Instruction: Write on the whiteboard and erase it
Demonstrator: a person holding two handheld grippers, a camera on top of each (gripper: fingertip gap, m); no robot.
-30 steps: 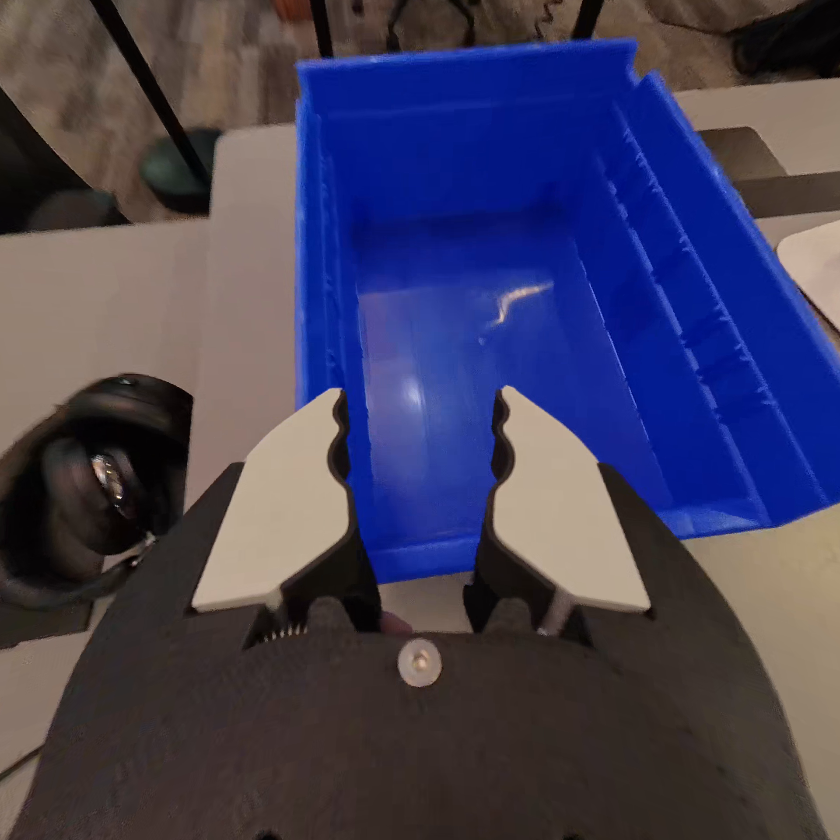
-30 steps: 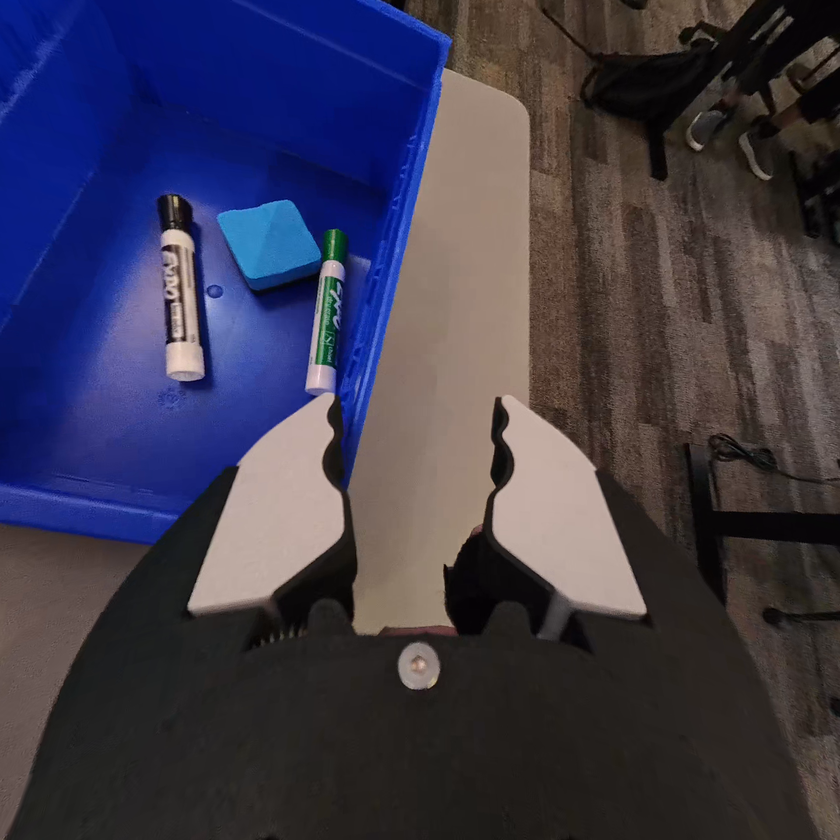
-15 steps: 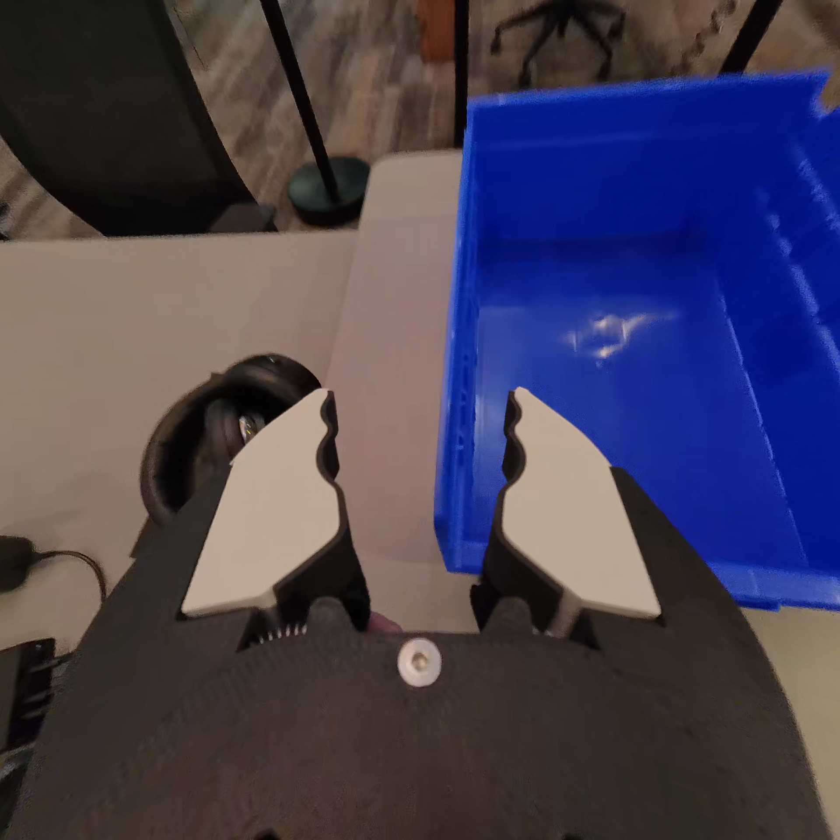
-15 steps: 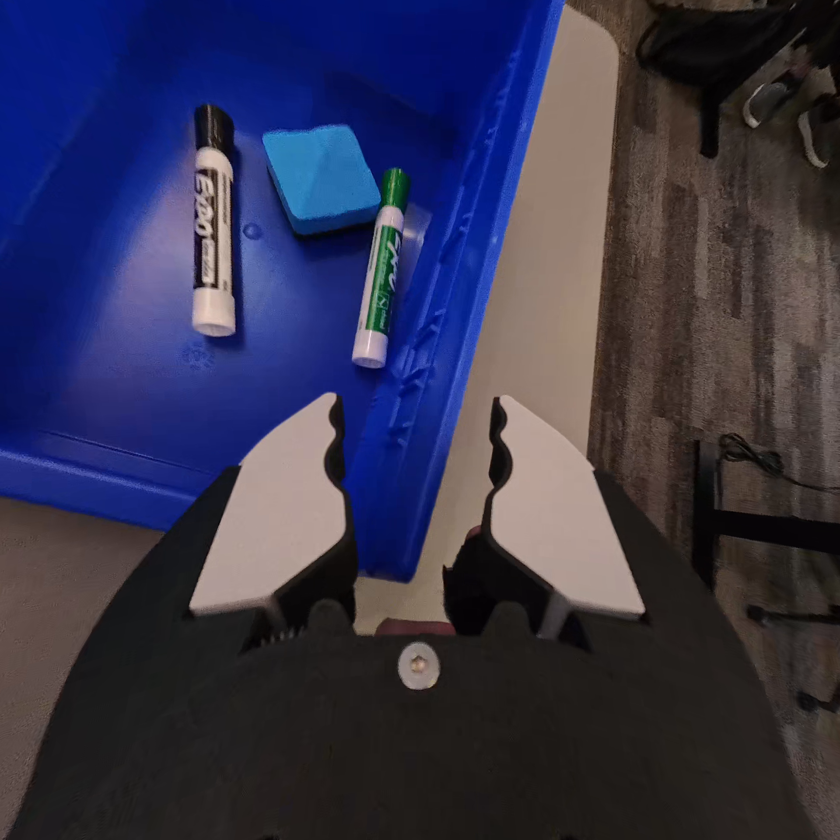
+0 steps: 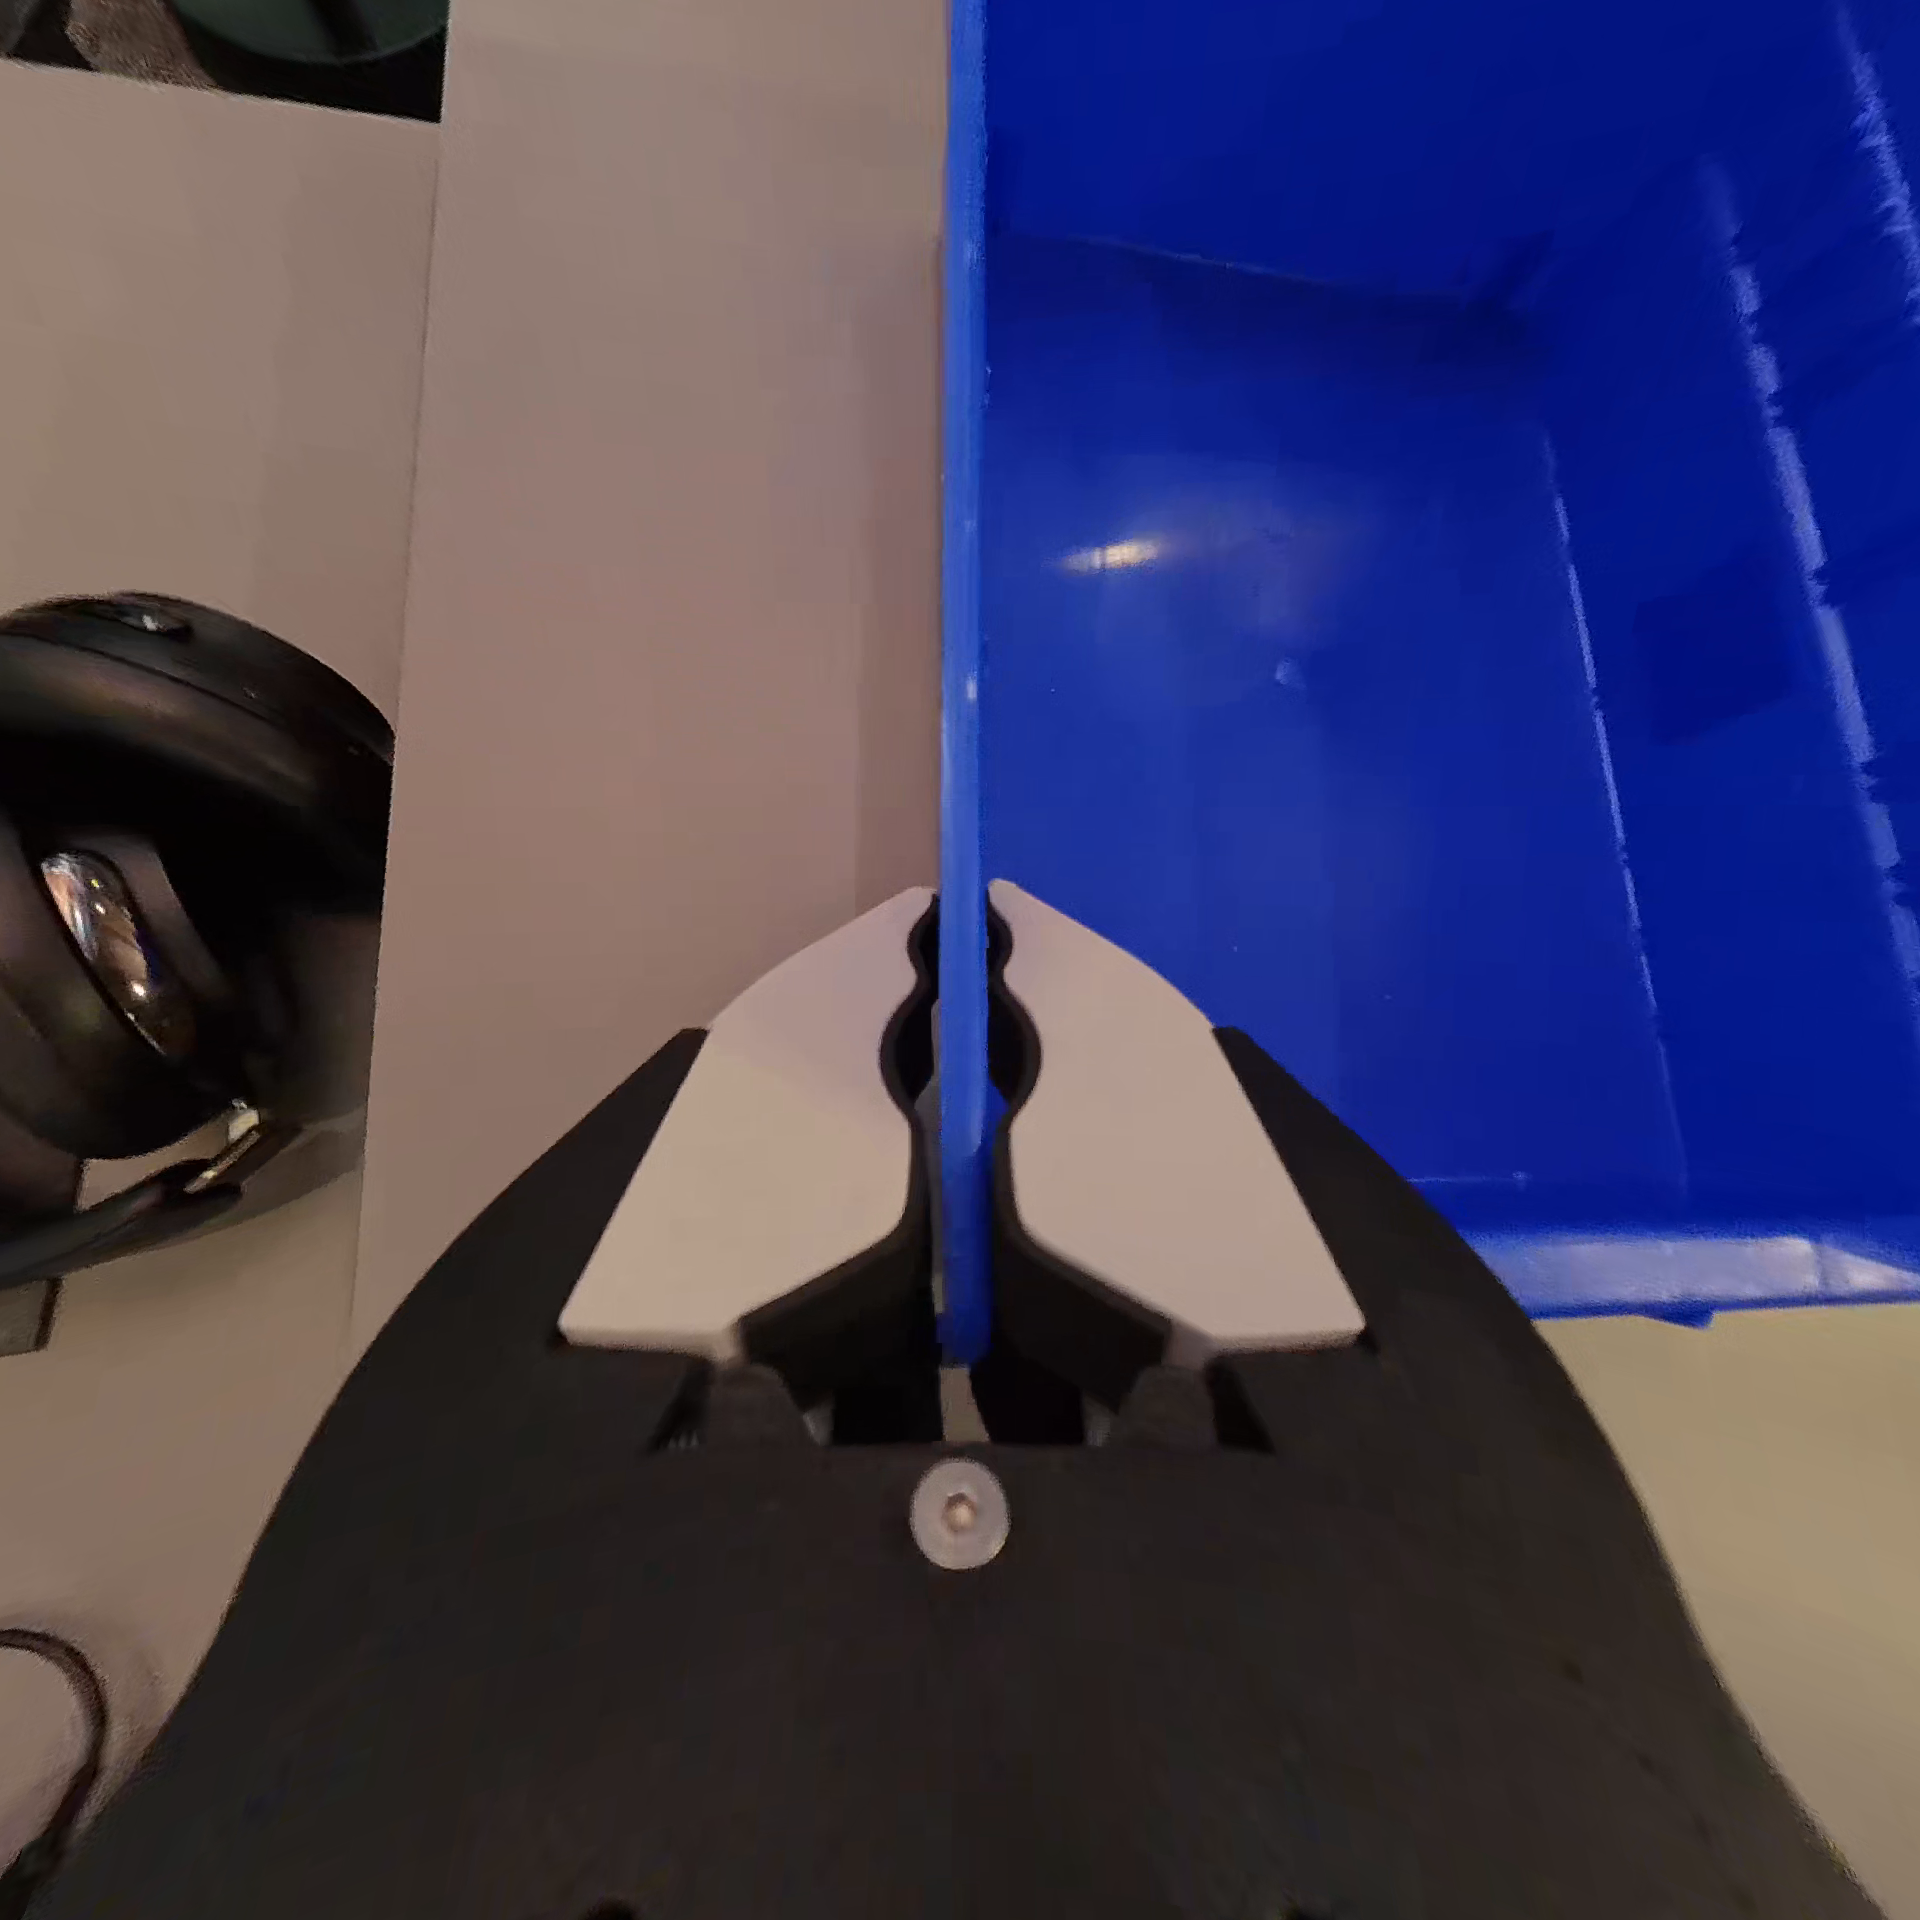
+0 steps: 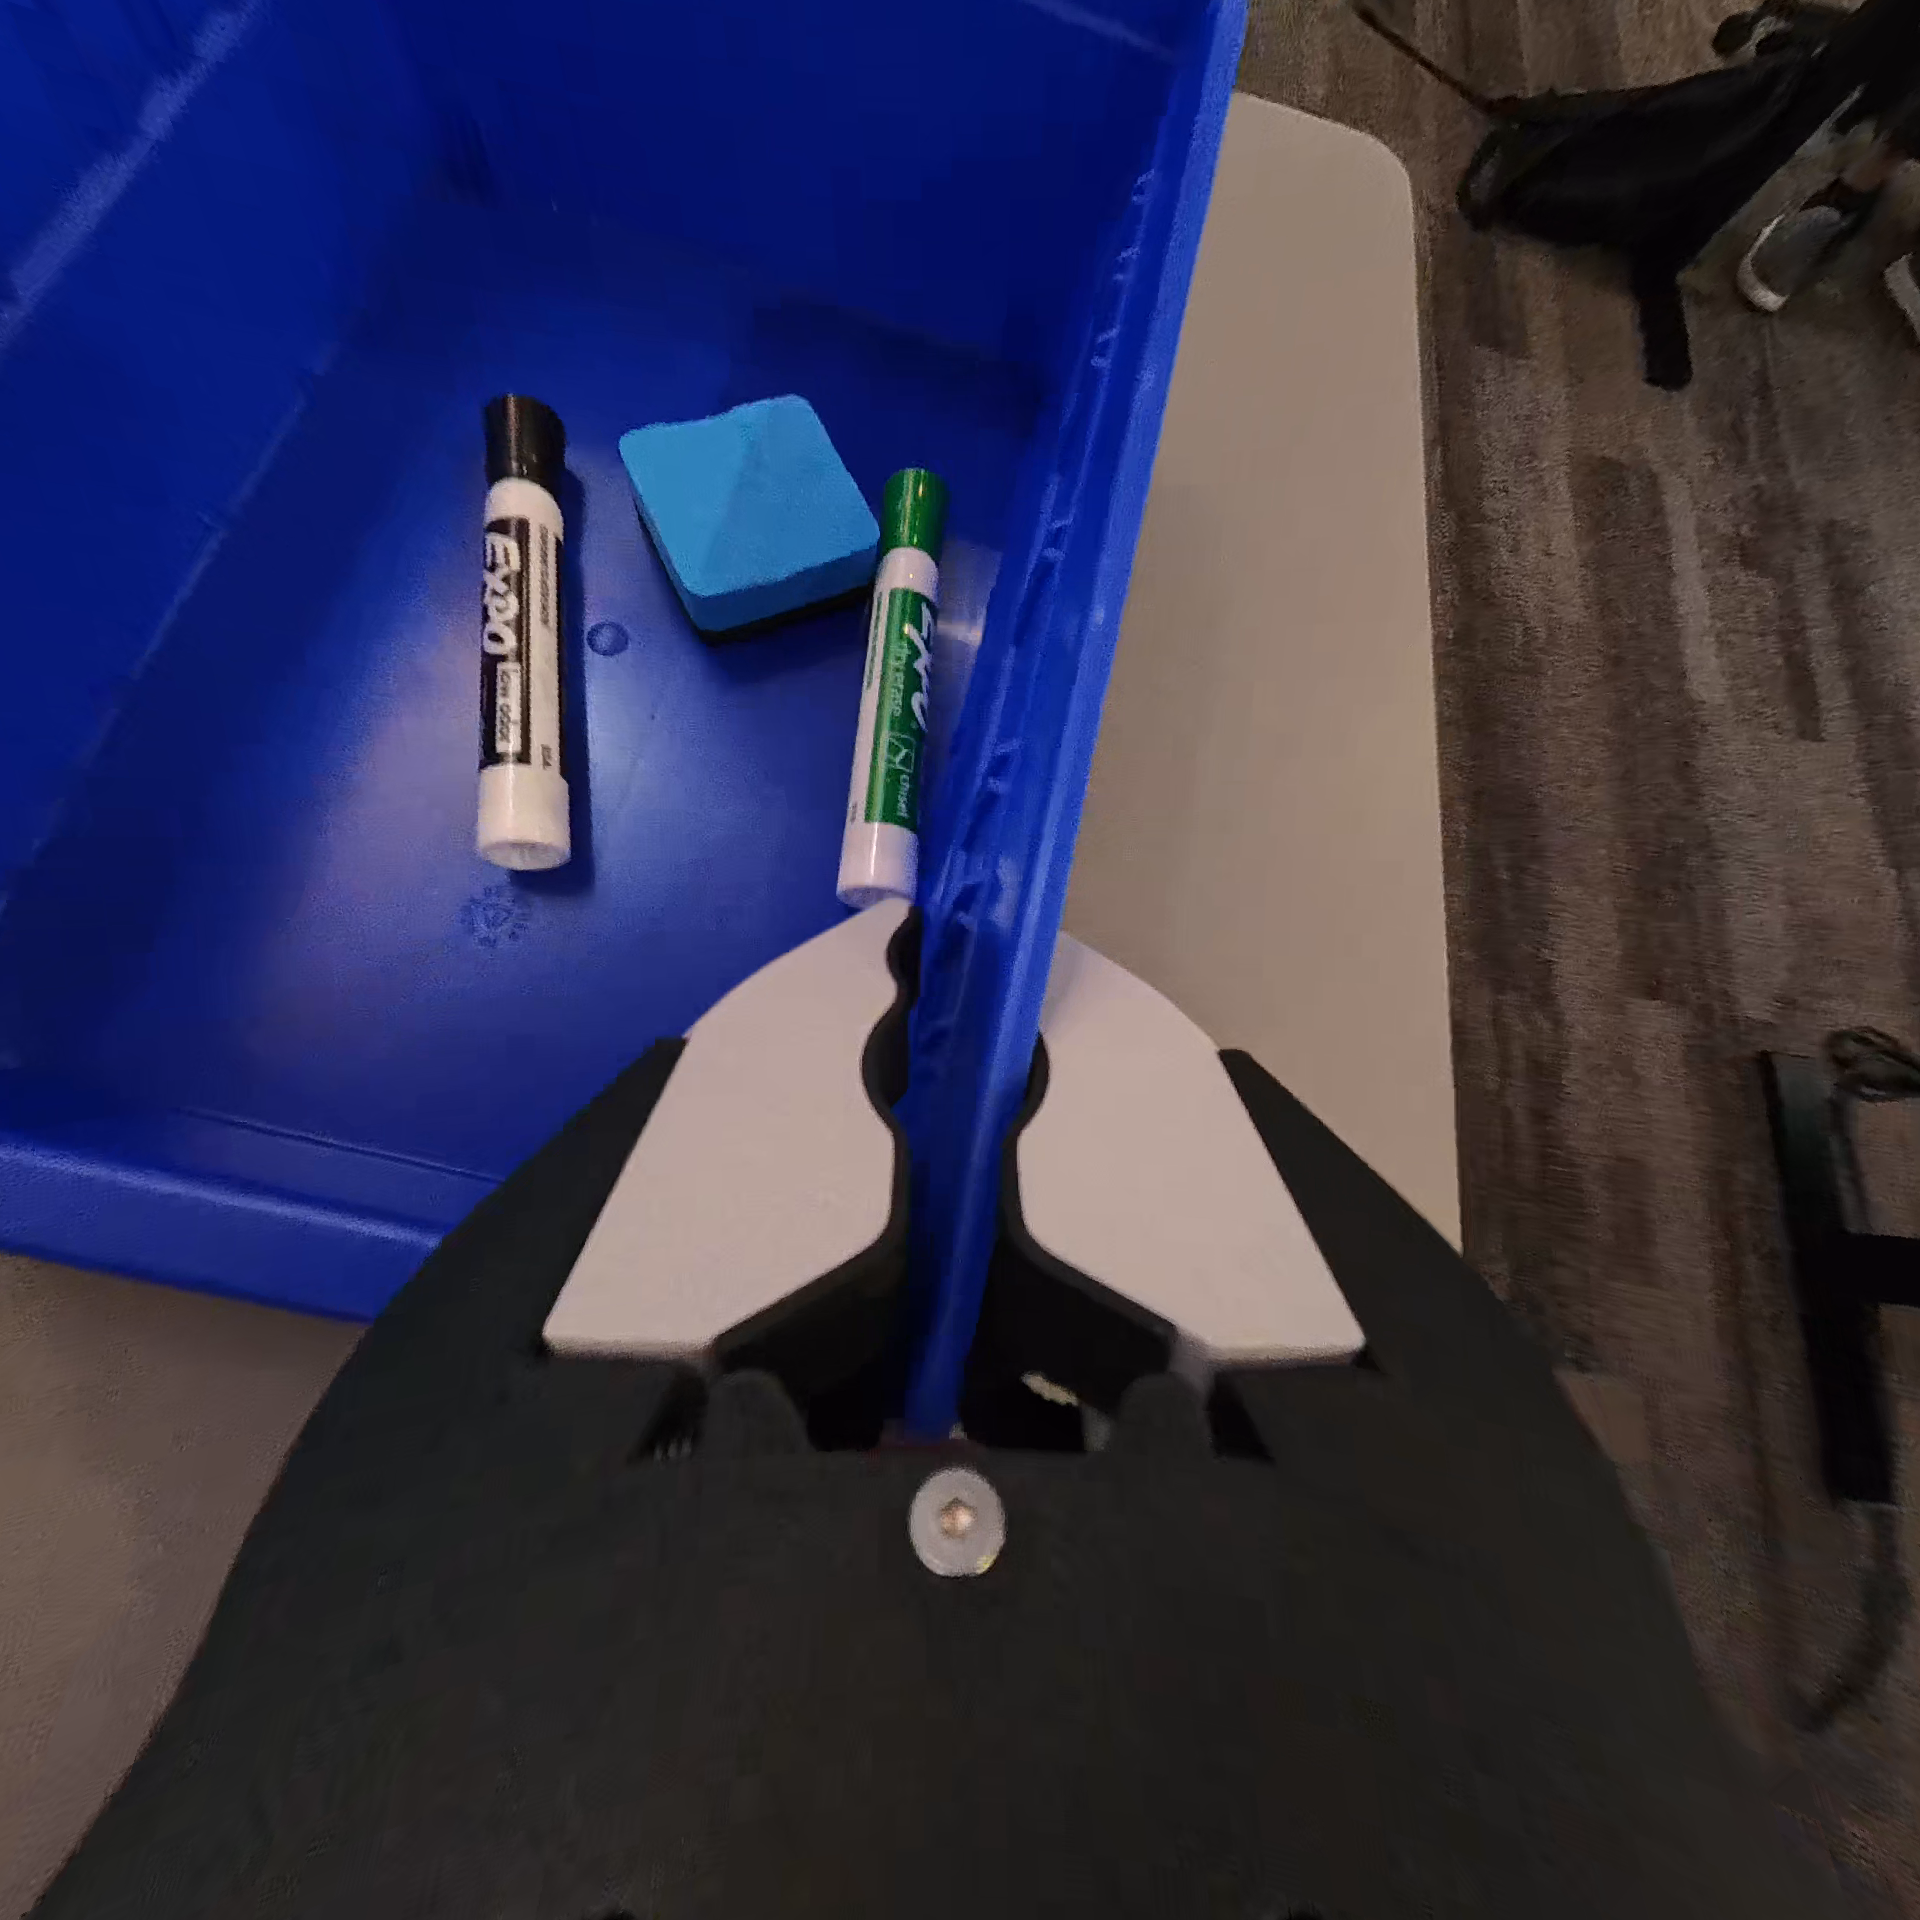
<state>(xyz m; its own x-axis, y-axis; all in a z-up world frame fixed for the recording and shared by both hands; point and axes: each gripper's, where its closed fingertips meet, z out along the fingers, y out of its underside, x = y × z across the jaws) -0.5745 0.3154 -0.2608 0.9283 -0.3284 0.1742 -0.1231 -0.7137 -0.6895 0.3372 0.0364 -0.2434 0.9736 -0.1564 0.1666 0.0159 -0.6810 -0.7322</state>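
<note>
Your left gripper [image 5: 961, 904] is clamped on the left wall of the blue bin [image 5: 1351, 727], one finger outside over the table [image 5: 665, 520] and the other inside the bin, with the thin wall running straight back between the pads and both pads pressing against it. Your right gripper [image 6: 971, 935] is closed in the same way on the bin's right wall [image 6: 1049, 665], which is thicker and ribbed there; its left finger sits inside the bin and its right finger outside above the pale tabletop, and the wall fills the space between the pads. Inside the bin, on its floor near that right wall, lie the writing things: a black marker [image 6: 523, 634] with its cap pointing away from you, a light blue eraser [image 6: 748, 514] with a dark underside just to the right of it, and a green marker [image 6: 896, 686] lying right beside the wall, its white end close to your right gripper's left fingertip. None of the three is touched by a finger. The part of the bin seen from the left side shows only bare blue floor. To the left of the bin, on the table, sits a black headset [image 5: 135, 883] with a shiny lens. No whiteboard shows in either view.
</note>
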